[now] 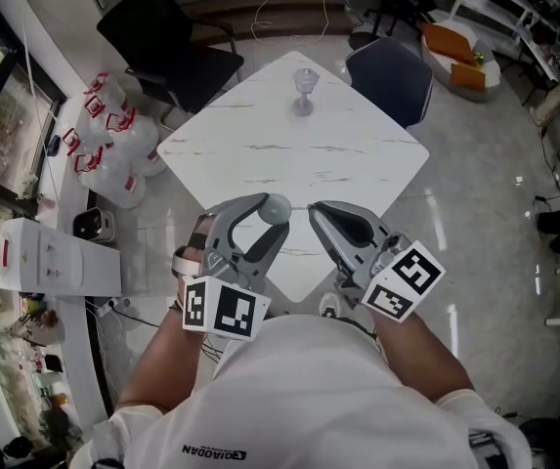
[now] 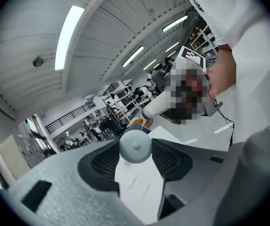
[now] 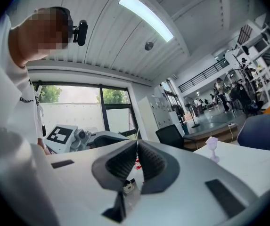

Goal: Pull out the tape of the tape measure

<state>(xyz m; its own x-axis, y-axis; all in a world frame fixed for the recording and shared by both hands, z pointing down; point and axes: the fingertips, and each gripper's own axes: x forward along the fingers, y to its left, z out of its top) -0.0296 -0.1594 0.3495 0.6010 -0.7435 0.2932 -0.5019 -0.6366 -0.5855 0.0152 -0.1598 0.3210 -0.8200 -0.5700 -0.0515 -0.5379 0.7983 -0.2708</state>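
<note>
The tape measure [image 2: 135, 146], round and grey, is clamped between the jaws of the left gripper [image 1: 274, 213], held above the near corner of the white table [image 1: 260, 145]. To its right, the right gripper [image 1: 317, 211] is pressed together on the thin tape [image 3: 137, 136]. A goblet [image 1: 304, 91] stands at the far corner.

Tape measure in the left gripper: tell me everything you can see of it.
The tape measure is a small round case, pale grey-blue, plastic-looking, with a raised button centred on its flat face. The left gripper clamps its rim between both jaws, in the air over the near corner of the white table. A thin tape leaves it toward the right gripper, whose jaws are closed on the end.
</note>
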